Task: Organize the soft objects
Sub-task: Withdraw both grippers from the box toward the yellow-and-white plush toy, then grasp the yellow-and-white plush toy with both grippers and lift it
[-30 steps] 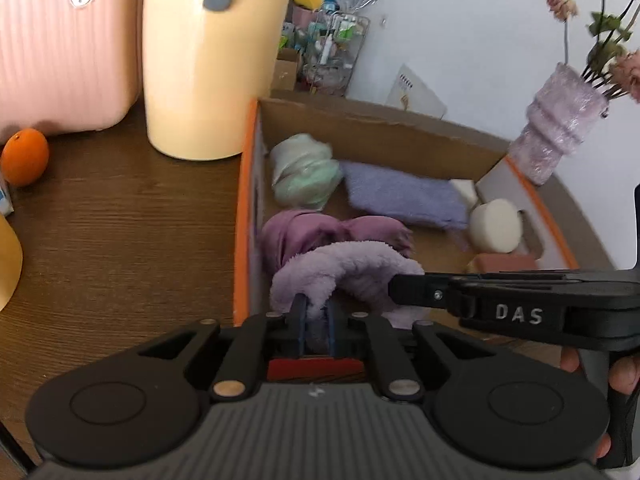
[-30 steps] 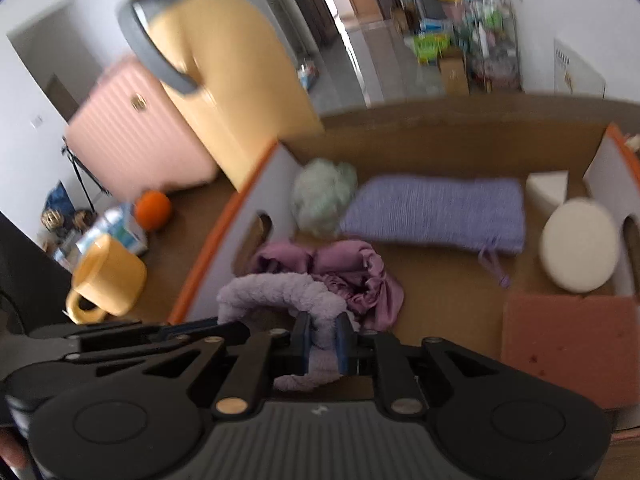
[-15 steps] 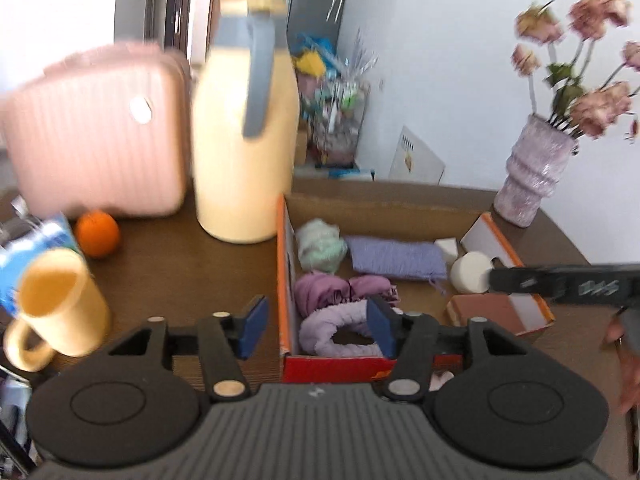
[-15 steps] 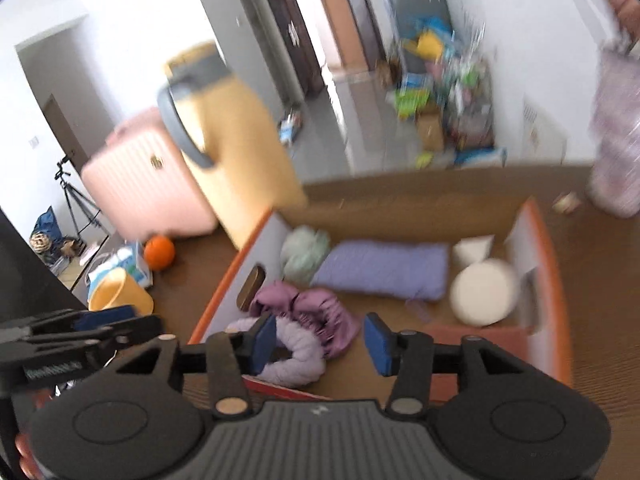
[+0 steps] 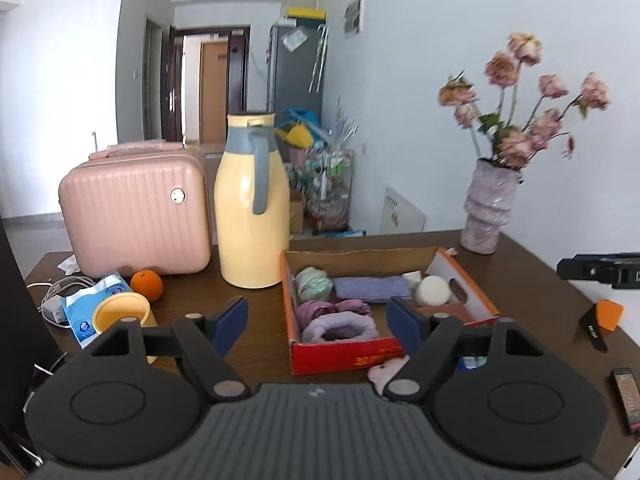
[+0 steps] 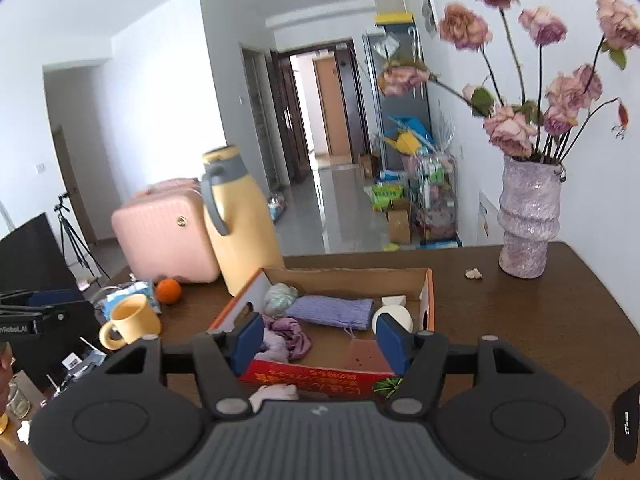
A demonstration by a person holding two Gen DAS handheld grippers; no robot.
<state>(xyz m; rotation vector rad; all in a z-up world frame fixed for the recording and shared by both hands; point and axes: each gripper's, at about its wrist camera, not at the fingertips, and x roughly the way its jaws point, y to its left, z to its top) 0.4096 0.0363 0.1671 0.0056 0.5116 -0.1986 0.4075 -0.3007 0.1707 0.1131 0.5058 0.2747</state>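
**Inspector:** Dark wooden counter (image 5: 224, 292), white walls, a hallway with an open door behind. What stands on it?

**Assistant:** At the back, a pink hard-shell case (image 5: 136, 216) and just to its right a tall yellow jug (image 5: 252, 208) with a grey handle. In front of the case lies an orange (image 5: 147, 285), then a blue tissue pack (image 5: 94, 300) and a yellow mug (image 6: 130, 320). A mauve vase (image 6: 528, 220) of faded pink flowers stands at the far right corner.

**Inspector:** And the soft objects?

**Assistant:** All in an open cardboard box (image 5: 340, 354) with orange edges and a red front wall, right of the jug. Back row: a pale green bundle (image 5: 314, 283), a flat lilac knitted cloth (image 5: 372, 288), a small white wedge (image 5: 412, 278) and a round white puff (image 5: 433, 291). In front of them, a crumpled purple cloth (image 5: 332, 308) and a lilac plush ring (image 5: 340, 328) at the near left corner. A reddish-brown sponge (image 6: 366, 354) lies at the near right.

**Inspector:** Anything outside the box?

**Assistant:** A pale pink soft piece (image 5: 386, 370) lies on the counter against the front wall.

**Inspector:** State of the tongs?

**Assistant:** Left tongs (image 5: 316, 318) are spread wide and opening, nothing between the blue pads (image 5: 230, 320); they hang short of the box. Right tongs (image 6: 320, 338) are parted less far, also opening, empty, likewise clear of the contents.
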